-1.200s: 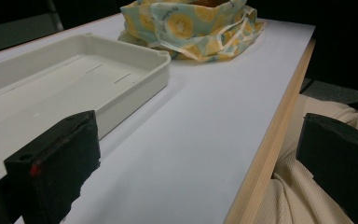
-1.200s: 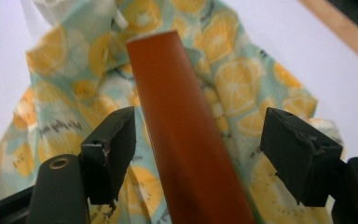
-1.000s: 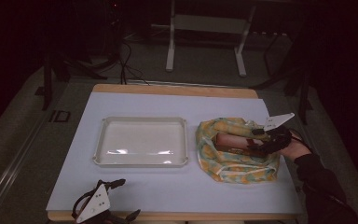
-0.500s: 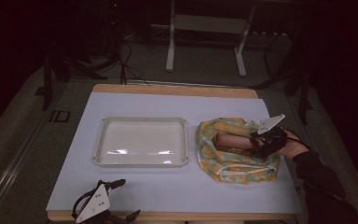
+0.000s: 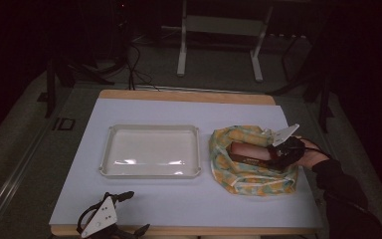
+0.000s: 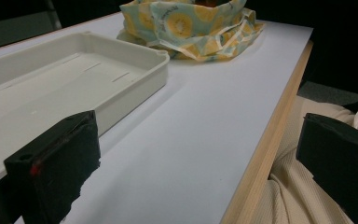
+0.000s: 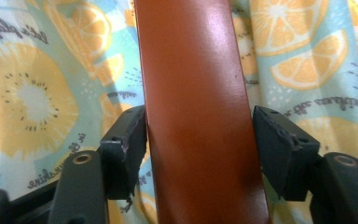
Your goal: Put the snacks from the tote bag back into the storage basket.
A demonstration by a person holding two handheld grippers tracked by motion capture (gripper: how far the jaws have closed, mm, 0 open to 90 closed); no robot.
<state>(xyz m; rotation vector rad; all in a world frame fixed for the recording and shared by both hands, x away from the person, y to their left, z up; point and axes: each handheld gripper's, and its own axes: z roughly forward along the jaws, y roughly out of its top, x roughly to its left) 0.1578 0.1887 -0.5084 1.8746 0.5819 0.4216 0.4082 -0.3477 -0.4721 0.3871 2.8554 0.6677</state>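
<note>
Black jaws, grey three-cornered plates, dark sleeve (image 5: 345, 191), cream ribbed clothing (image 6: 298, 196).

Glossy reddish-brown bar (image 7: 200, 121), long and flat-faced, lies in the orange-print cloth bag (image 5: 251, 172) on the desk's right side.

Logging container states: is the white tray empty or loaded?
Empty. The white tray shows a bare floor in the high view, and likewise in the left gripper view.
</note>
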